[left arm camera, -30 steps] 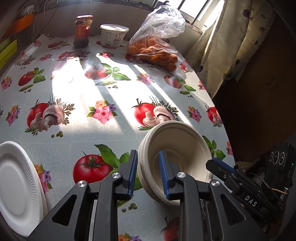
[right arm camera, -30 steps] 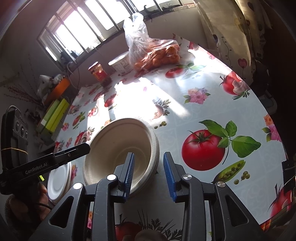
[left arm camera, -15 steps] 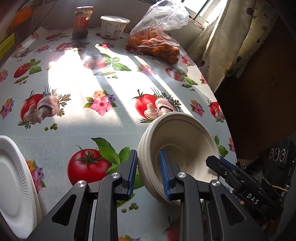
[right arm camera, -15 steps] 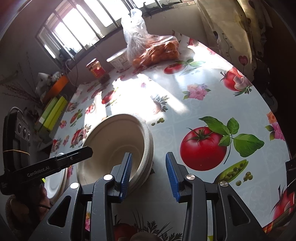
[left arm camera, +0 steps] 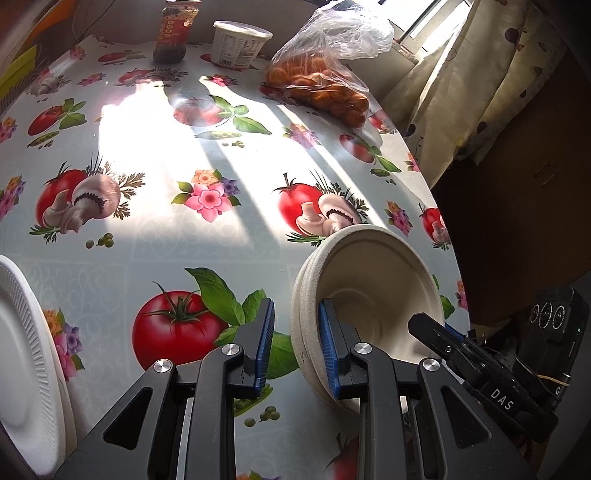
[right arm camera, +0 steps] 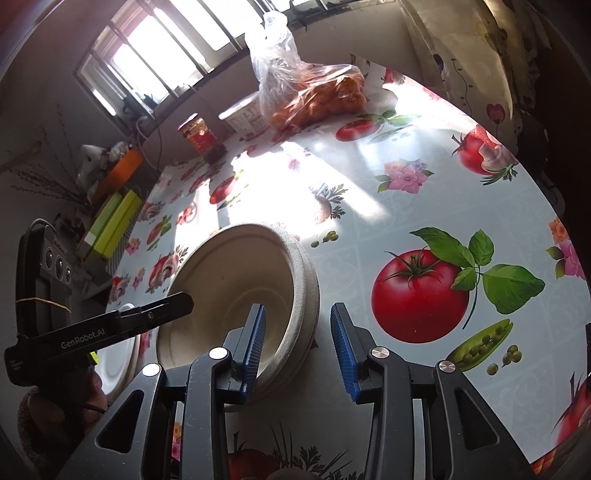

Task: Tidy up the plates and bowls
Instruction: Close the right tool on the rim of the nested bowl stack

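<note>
A stack of beige paper bowls (left arm camera: pixel 369 295) stands tilted on the tablecloth near the table's right edge; it also shows in the right wrist view (right arm camera: pixel 236 291). My left gripper (left arm camera: pixel 295 347) straddles the stack's near rim, one pad inside, one outside with a gap, so it is open. My right gripper (right arm camera: pixel 297 347) straddles the opposite rim, open wide, its left pad inside the bowl. A white foam plate (left arm camera: pixel 26 373) lies at the left; it also shows in the right wrist view (right arm camera: pixel 114 358).
At the back stand a red jar (left arm camera: pixel 173 33), a white tub (left arm camera: pixel 240 44) and a plastic bag of orange fruit (left arm camera: pixel 321 81). The table edge (left arm camera: pixel 443 236) runs just right of the bowls, with a curtain (left arm camera: pixel 476 77) beyond.
The bowl stack has tipped up further onto its side. My left gripper has opened a little. My right gripper has opened wider and shifted slightly right of the rim.
</note>
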